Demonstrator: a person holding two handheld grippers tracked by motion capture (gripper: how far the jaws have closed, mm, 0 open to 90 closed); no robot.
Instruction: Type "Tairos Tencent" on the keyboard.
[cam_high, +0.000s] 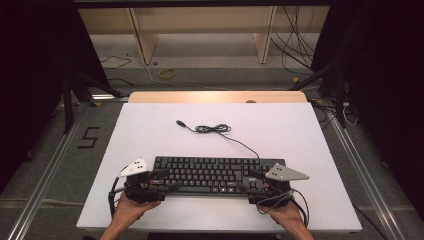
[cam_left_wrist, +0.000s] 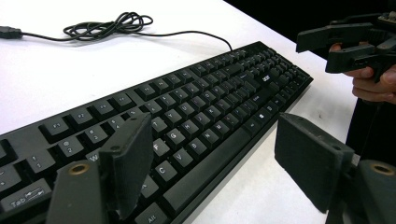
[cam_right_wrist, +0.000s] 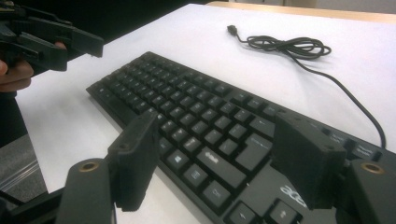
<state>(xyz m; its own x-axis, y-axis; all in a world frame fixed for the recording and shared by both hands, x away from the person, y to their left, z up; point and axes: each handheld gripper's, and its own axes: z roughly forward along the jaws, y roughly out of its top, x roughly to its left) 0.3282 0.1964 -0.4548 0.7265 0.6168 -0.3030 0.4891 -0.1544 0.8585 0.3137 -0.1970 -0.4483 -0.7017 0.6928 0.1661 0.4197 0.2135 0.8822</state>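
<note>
one white table (cam_high: 150, 130) carries a black keyboard (cam_high: 215, 175) lying flat near the person's edge, its cable (cam_high: 220, 131) coiled loosely behind it with the plug on the bare top. left gripper (cam_high: 162, 179) hovers at the keyboard's left end, jaws spread wide, gripping nothing. right gripper (cam_high: 254, 180) sits at the right end, jaws likewise wide apart over the keys, holding nothing.
</note>
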